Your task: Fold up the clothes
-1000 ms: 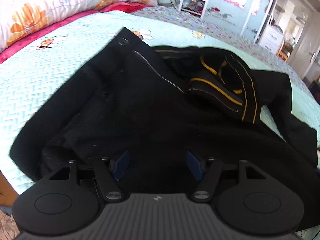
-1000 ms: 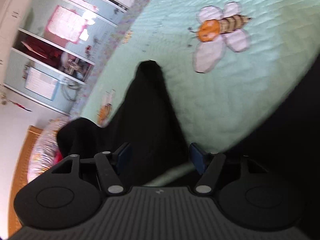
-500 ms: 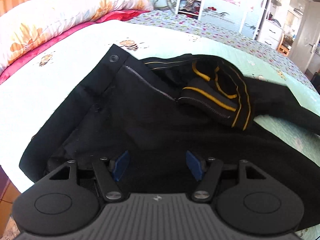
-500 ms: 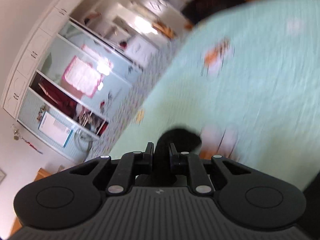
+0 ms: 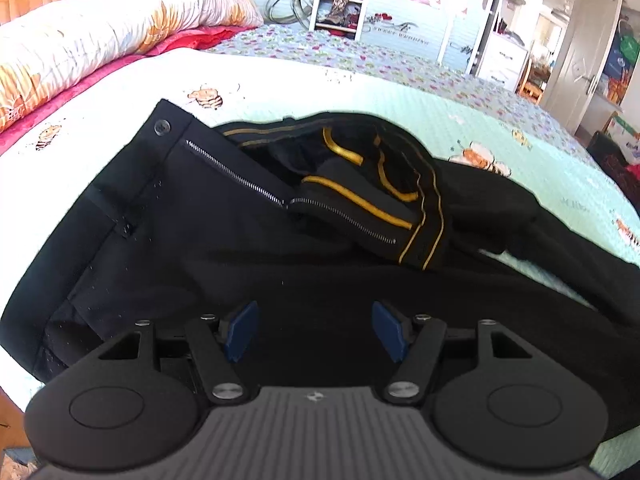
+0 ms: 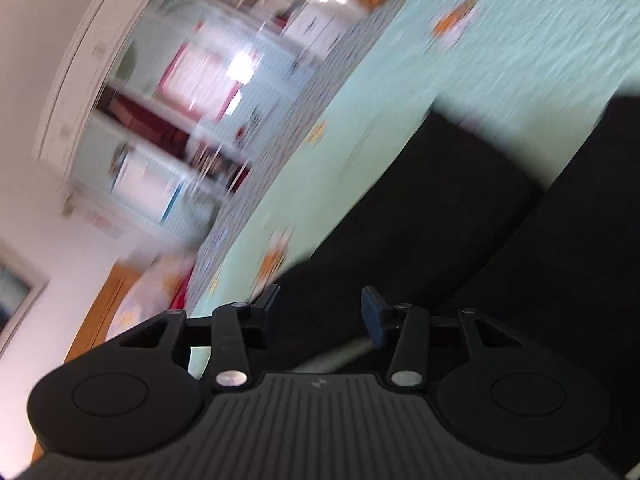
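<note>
Black trousers (image 5: 208, 248) lie spread on the mint bedspread (image 5: 500, 120), fly unzipped, the yellow-piped waistband lining (image 5: 384, 200) turned out. My left gripper (image 5: 315, 332) hovers low over the near part of the trousers, open, its blue pads (image 5: 240, 332) clear of the cloth. The right wrist view is blurred by motion. There, two black trouser legs (image 6: 420, 208) stretch away across the bed. My right gripper (image 6: 320, 312) is over them with its jaws opening. Black cloth lies behind the gap, and the pads do not press on it.
A floral quilt (image 5: 100, 28) and a red sheet (image 5: 72, 92) lie at the head of the bed. Open wardrobe shelves (image 5: 340, 0) and a door (image 5: 576, 64) stand beyond the far side. The bed's near edge (image 5: 12, 392) drops off at the lower left.
The right gripper closed on a tip of black cloth half a second ago and now stands apart from it, its view swung across the legs. The left gripper has drawn back a little.
</note>
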Available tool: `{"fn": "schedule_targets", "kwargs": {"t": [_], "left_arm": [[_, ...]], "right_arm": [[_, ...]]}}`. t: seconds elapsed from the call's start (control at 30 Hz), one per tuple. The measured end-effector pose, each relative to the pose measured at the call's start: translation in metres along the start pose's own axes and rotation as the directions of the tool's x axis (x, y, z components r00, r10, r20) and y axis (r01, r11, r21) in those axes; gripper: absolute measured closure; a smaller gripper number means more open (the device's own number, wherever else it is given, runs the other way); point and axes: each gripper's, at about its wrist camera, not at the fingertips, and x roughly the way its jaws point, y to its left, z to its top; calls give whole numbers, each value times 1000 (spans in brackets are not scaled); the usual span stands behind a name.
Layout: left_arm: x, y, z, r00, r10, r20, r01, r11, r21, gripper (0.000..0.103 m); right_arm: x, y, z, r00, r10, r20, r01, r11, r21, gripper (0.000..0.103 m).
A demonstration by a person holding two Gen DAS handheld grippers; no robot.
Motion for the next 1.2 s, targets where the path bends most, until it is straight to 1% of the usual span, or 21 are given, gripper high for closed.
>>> {"fn": "schedule_targets", "kwargs": {"t": [0.07,0.2,0.23,0.3,0.4,0.53,0.6,0.67,0.73,0.8,0.83,0.87,0.9,0.93,0.97,1.0,1.03,1.07,1.13,1.17,1.2], "left_arm": [[-5,0,2,1000,-12,18,12,1000,5,37],[-1,-12,19,997,-50,54,46,996,73,36],[3,-16,26,996,-71,63,65,994,91,33],[19,-26,42,991,-109,74,101,988,113,31],[59,-32,69,991,-107,85,99,990,101,30],[131,-7,106,998,-59,16,60,996,-72,30],[160,14,123,999,-30,-12,27,985,-171,30],[181,34,142,999,-36,-15,31,969,-244,31],[191,52,168,999,-42,30,50,950,-308,36],[191,73,204,992,17,127,30,934,-355,41],[194,87,222,987,59,149,4,922,-386,43],[201,105,237,987,77,142,-7,898,-441,45],[210,127,247,992,61,109,5,851,-525,46],[219,149,252,997,27,78,27,790,-612,48],[229,172,248,998,-46,54,70,706,-704,47],[236,187,239,993,-114,27,94,634,-768,46],[239,197,230,987,-158,4,100,604,-790,46],[233,200,221,986,-164,7,110,629,-770,46],[212,201,206,991,-135,10,107,735,-670,45],[201,203,198,990,-144,4,114,766,-633,45],[190,207,188,987,-159,4,128,778,-615,45]], "right_arm": [[28,20,-31,995,23,-101,-25,999,-23,52],[68,41,-84,967,15,-253,-25,999,-38,52],[72,43,-92,962,5,-271,-18,999,-46,52],[78,46,-106,952,-13,-305,-5,998,-59,52],[76,46,-105,951,-17,-307,1,999,-54,52],[72,40,-102,950,-18,-312,5,999,-41,52],[72,34,-100,949,-11,-316,2,1000,-28,52],[73,30,-98,948,-7,-318,1,1000,-17,52],[74,29,-97,948,-4,-318,1,1000,-10,52],[75,28,-96,948,-2,-319,1,1000,-3,52],[75,27,-95,947,-1,-320,1,1000,1,52],[75,26,-95,947,0,-321,1,1000,2,52],[75,26,-94,947,-1,-321,2,1000,2,52],[74,26,-94,947,-4,-321,4,1000,1,52],[73,27,-94,948,-7,-320,8,1000,1,52],[72,27,-94,948,-10,-318,11,1000,1,52],[72,27,-94,948,-13,-318,14,1000,0,52],[72,27,-94,948,-16,-317,17,1000,-1,52],[71,27,-94,949,-22,-315,22,1000,-3,52],[72,27,-94,949,-25,-315,25,1000,-4,52],[73,27,-94,948,-28,-318,28,1000,-2,52]]}}
